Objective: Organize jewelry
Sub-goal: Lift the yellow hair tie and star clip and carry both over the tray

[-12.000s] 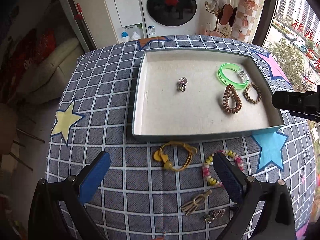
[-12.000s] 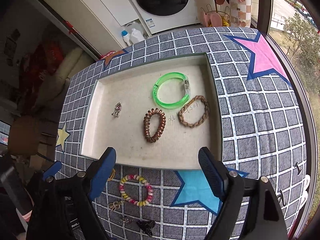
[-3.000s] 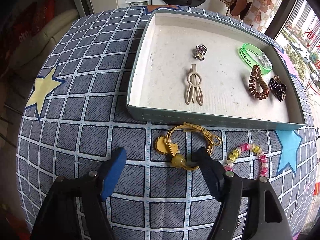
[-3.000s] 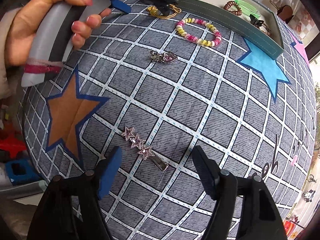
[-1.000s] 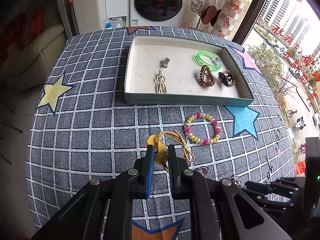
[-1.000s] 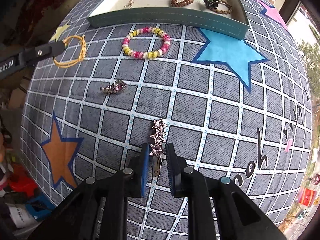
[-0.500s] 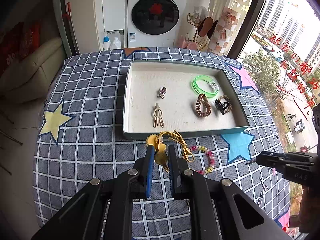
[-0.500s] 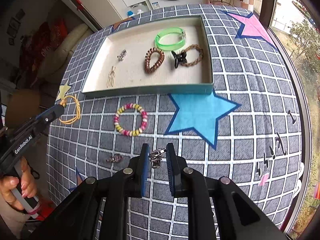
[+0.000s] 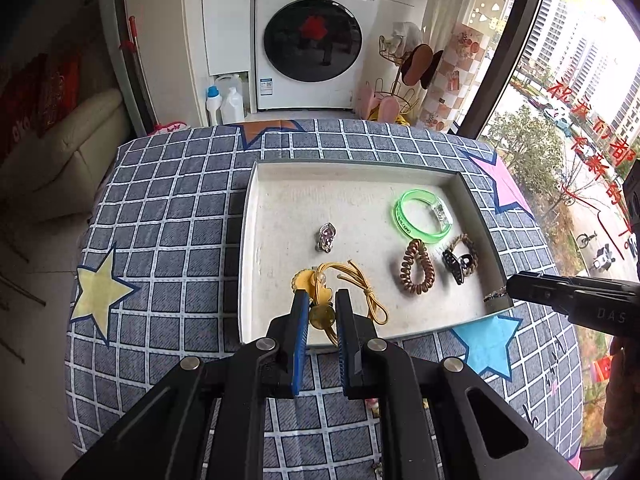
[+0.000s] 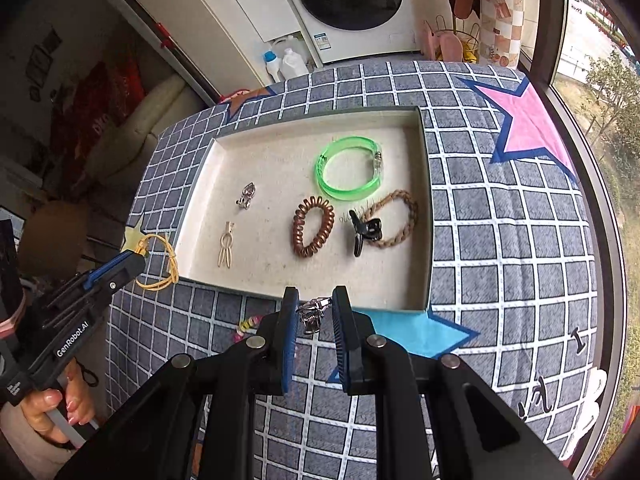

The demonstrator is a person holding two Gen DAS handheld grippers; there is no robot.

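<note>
Your left tool (image 9: pixel 322 312) was nearly shut, pinching the yellow band (image 9: pixel 344 284) at its bead, the cord loops hanging free ahead of the tips. In its own view the band hung over the near part of the tray (image 9: pixel 245 240); from the right tool's view it looked to be beside the tray's left wall, so I could not tell which was true. That band looked light and limp: the cord would likely sag and swing, so the hard bead and charm seemed the right place to hold it, as you did.

Your right tool (image 10: pixel 314 312) was likewise almost closed, gripping the clip (image 10: pixel 313 314) crosswise between the pads, just short of the tray's near wall. The clip looked small, stiff and shiny, probably slippery metal, so a narrow pinch across its body should have kept it from twisting out.

Ahead of both tools, inside the tray, lay the green bangle (image 10: pixel 349 168), the coil tie (image 10: pixel 312 226), the claw clip (image 10: pixel 365 231) touching the braided band (image 10: pixel 396 218), the beige pin (image 10: pixel 226 246) and a small charm (image 10: pixel 246 195). The bead bracelet (image 10: pixel 247 325) remained on the bench (image 10: pixel 500 240), below and left of the right tool's tips.
</note>
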